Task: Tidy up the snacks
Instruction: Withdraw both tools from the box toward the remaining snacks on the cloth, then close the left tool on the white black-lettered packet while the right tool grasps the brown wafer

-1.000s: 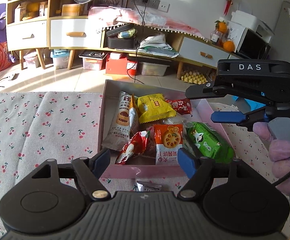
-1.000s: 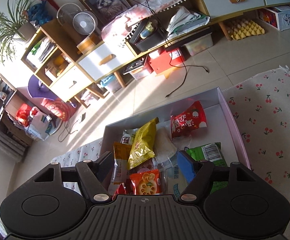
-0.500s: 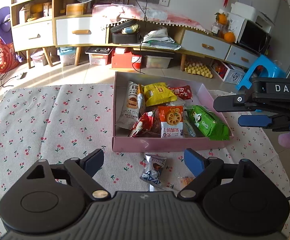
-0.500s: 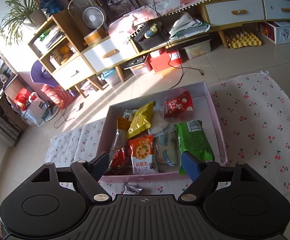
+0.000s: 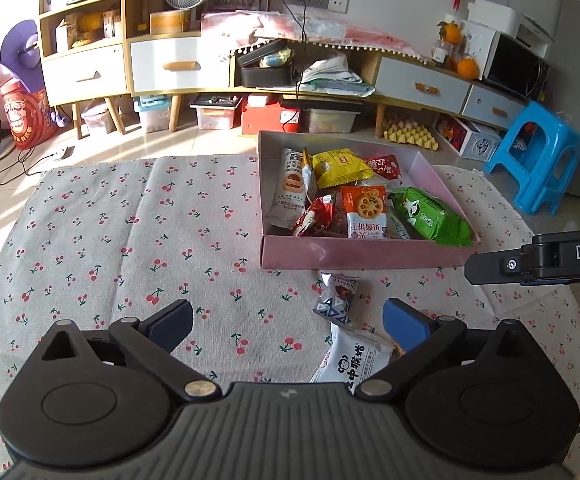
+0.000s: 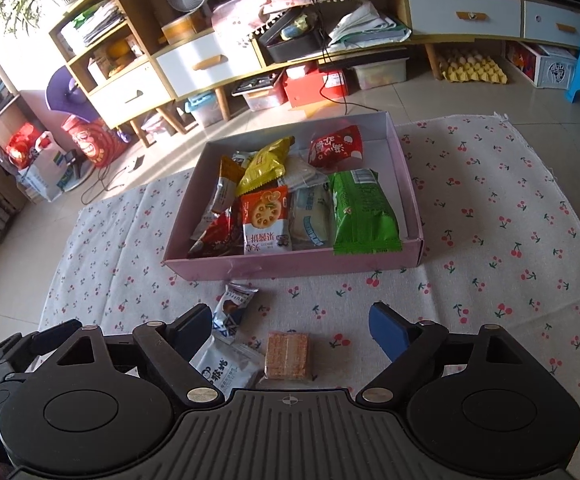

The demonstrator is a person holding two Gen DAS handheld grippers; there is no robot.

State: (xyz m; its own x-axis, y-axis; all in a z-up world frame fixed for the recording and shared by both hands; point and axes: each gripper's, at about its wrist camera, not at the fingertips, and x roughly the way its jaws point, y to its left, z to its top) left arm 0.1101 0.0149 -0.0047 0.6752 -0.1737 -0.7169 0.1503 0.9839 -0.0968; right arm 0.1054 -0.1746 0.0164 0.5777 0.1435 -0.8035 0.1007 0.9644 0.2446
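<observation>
Three loose snacks lay on the cherry-print tablecloth [image 5: 130,220] outside the shallow pink cardboard box [image 5: 366,258], which already held the bulk of the packets; I judged these three the remaining work.

Left wrist view: the left gripper [image 5: 286,322] stood released, its blue-padded fingers [image 5: 404,324] spread wide with only cloth between them, the jaws having just been opening. Nothing was held or touched. A small blue-and-white triangle-patterned packet [image 5: 336,300] lay just ahead of the fingers and inside the right-hand pad. A larger white packet with black characters [image 5: 354,360] lay beside that pad, partly hidden under the gripper body. The box sat well ahead, right of the fingers' centre line. The right gripper's body entered at the far right edge, clear of everything; its jaws could not be judged from this view.

Right wrist view: the right gripper [image 6: 290,326] was likewise released, its jaws having just been opening, pads [image 6: 388,330] apart and empty. A square clear-wrapped brown wafer block [image 6: 288,354] lay between the fingers, near the body, touching neither pad. The triangle-patterned packet [image 6: 232,310] lay beside the left-hand pad, the white packet [image 6: 226,368] behind it. The box [image 6: 290,266] stood ahead, its green packet [image 6: 360,214] nearest the right wall.

The wide opening, in my judgement, suited a fresh pick of the loose items.
</observation>
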